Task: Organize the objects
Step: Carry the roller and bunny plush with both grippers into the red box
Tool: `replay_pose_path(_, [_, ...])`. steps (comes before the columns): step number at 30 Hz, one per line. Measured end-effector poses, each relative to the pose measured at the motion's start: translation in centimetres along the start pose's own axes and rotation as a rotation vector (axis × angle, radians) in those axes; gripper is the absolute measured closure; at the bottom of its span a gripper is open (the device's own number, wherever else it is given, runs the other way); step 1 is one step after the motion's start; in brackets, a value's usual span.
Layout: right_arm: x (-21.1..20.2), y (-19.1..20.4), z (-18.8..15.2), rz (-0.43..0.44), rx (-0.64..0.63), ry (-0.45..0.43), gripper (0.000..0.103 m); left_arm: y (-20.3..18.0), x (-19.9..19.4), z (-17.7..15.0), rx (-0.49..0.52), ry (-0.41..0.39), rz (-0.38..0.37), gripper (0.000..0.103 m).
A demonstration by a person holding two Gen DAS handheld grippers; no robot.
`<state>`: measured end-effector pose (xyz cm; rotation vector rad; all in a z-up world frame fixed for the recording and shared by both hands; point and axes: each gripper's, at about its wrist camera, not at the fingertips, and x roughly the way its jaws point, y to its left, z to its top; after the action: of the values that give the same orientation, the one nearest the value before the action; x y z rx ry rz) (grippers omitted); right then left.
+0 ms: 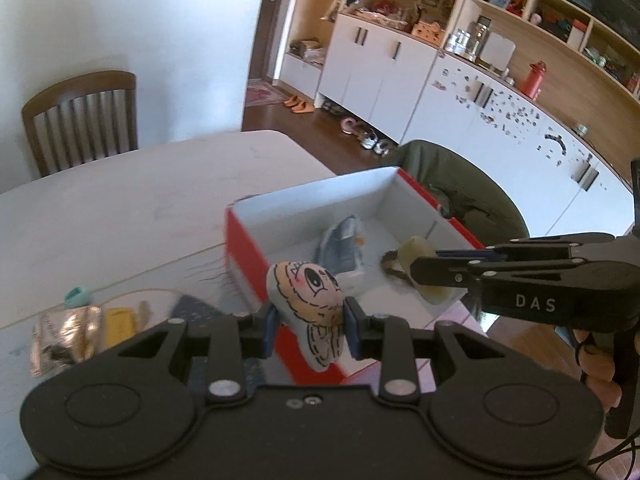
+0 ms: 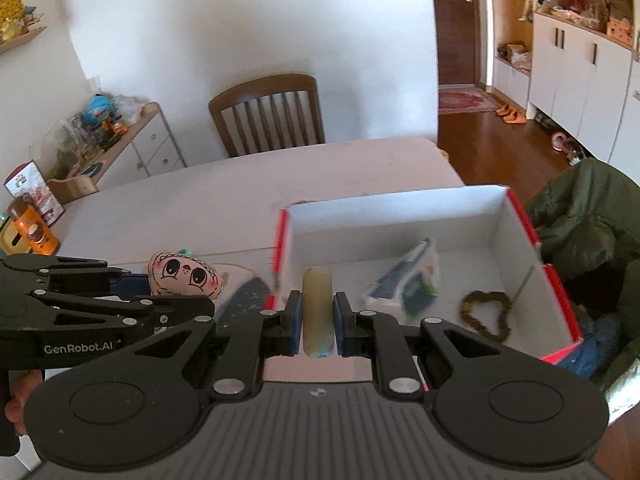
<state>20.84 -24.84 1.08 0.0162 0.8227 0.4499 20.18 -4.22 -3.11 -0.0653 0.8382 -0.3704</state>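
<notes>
Left gripper (image 1: 308, 322): fingers narrow, pinched on a doll (image 1: 306, 304) with a drawn face, held in the air at the near left corner of the box (image 1: 244, 248), not yet over the opening. Right gripper (image 2: 317, 318): fingers narrow, closed on a pale yellowish roll (image 2: 317, 312), upright between the pads, its far end past the box's near rim; in the left view it hangs over the box's near right part.

Box is red outside, white inside, open top, on the worktop (image 1: 120, 200) at its right edge. Already in it: a blue-grey packet (image 2: 404, 284) mid-floor and a dark loop (image 2: 486, 314) at the right. Left of the box, on the worktop: a foil pack (image 1: 64, 340), a yellow item (image 1: 118, 322), a teal thing (image 1: 76, 296), all blurred. Chair (image 2: 268, 114) at the far side.

Step, as I judge it: both items in transit to the box, roll closest to drop. Next move calls for lowering the roll into free floor near the packet and spreading the fingers, then moving the doll right, over the rim, before release. Keep the two grippers apart; they sit close.
</notes>
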Motion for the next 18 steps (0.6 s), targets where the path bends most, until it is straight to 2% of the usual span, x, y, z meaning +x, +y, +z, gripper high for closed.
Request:
replay_pose_path(8, [0.6, -5.1, 0.1, -0.047, 0.019, 0.012, 0.087, -3.9, 4.0, 0.9, 0.042, 0.040, -0.012, 0.071])
replay_pose_path(18, [4.4, -10.5, 0.9, -0.110, 0.041, 0.051, 0.087, -5.9, 10.2, 1.4, 0.056, 0.138, -0.003, 0.071])
